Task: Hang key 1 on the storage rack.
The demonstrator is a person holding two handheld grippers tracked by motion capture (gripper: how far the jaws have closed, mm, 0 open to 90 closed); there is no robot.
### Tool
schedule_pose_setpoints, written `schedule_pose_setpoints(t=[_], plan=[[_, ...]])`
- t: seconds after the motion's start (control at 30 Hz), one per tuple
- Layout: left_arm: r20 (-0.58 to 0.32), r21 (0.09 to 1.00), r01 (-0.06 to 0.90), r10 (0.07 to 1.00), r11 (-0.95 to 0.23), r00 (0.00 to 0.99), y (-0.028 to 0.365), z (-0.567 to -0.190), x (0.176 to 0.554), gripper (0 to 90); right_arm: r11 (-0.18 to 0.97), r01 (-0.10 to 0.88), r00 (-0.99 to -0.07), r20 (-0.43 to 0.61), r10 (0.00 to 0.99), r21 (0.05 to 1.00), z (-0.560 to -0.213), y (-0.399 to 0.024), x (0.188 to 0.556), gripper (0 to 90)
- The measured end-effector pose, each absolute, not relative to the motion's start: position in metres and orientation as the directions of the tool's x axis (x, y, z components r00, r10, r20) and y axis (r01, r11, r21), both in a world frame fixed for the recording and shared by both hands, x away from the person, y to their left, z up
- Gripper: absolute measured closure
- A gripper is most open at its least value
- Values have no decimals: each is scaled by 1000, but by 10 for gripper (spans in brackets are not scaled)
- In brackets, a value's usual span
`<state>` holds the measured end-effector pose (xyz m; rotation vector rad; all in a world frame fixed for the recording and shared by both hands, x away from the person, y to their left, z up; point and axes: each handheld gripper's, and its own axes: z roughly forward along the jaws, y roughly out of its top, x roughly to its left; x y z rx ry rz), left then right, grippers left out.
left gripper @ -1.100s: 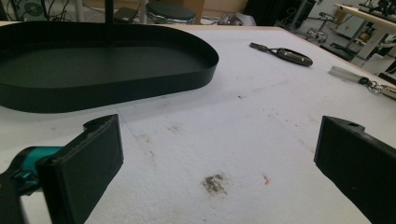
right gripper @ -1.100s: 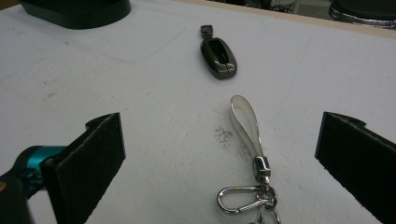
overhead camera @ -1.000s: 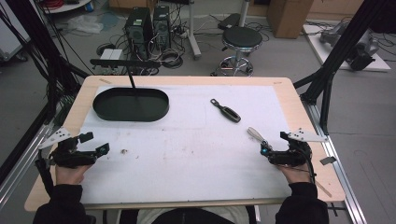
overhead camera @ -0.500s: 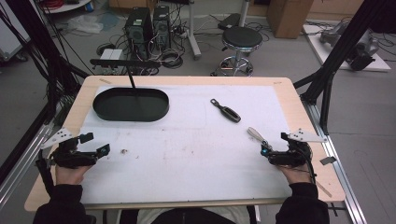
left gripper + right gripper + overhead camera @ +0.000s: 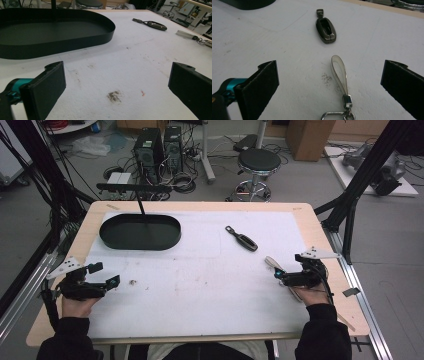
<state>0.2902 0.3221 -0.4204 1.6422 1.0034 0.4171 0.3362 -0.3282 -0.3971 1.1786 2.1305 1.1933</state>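
A black oval tray [image 5: 140,233] sits at the table's far left, its wall [image 5: 75,46] close ahead in the left gripper view. A dark key fob [image 5: 242,239] lies right of centre on the white mat. A white strap keychain [image 5: 271,263] with a metal clasp lies just in front of my right gripper [image 5: 286,270]. My right gripper [image 5: 329,85] is open, the strap [image 5: 340,72] lying between its jaws and the fob [image 5: 326,29] beyond. My left gripper [image 5: 106,274] rests open near the front left, and my left gripper [image 5: 117,85] holds nothing.
The white mat [image 5: 200,285] covers most of the wooden table and bears small dirt marks [image 5: 113,96]. A thin black post [image 5: 141,206] rises from the tray. A stool [image 5: 257,162] and computer towers stand on the floor beyond the far edge.
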Motion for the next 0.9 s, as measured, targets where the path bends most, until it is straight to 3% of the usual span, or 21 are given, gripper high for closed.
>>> schedule_pose_setpoints(t=[0.23,0.57,0.77,0.9], plan=[[-225,919,394,786,-26,576,324,-421,289,17,364,524,-572,2,820,770,-403,-315,365,9],[-230,921,388,775,-21,588,322,-420,288,17,408,594,-569,3,823,693,-406,-318,390,9],[-231,922,388,777,-18,586,323,-420,287,17,404,653,-585,87,806,641,-414,-323,400,10],[-232,920,391,779,-18,583,323,-420,287,17,479,677,-597,37,801,559,-425,-324,404,10]])
